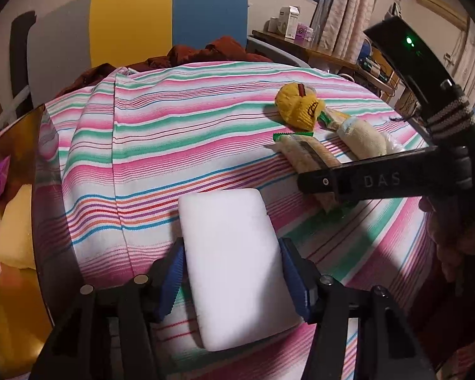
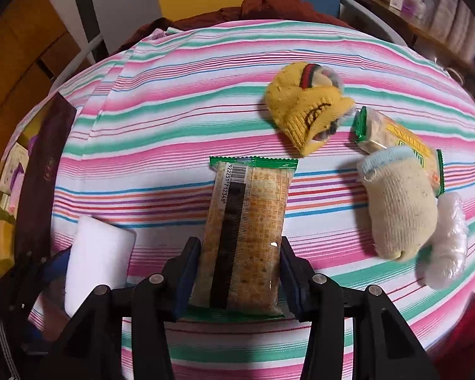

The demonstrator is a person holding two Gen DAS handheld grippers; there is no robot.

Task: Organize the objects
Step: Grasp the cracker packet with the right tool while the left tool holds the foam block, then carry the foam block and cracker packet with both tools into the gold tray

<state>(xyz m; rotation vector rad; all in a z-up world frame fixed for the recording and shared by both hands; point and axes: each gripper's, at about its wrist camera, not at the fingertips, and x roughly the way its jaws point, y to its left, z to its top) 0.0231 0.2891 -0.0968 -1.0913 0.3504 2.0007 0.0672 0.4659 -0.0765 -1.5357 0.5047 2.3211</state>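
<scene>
A: Any writing to read?

B: "DAS" on the right claw's [image 2: 237, 269] black body, and a barcode plus small print on the cracker packet [image 2: 247, 231] it pinches on the striped sheet [image 1: 174, 145].

A: And the left claw [image 1: 234, 272]?

B: Its blue pads hold the blank white sponge block [image 1: 234, 253]. A yellow sock [image 2: 304, 110] lies well beyond.

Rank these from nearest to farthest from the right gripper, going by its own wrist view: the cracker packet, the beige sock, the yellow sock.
1. Cracker packet: between the right gripper fingers, pads against its sides.
2. Beige sock: to the right, lying on a second packet.
3. Yellow sock: farther up the striped cloth, right of centre.
</scene>
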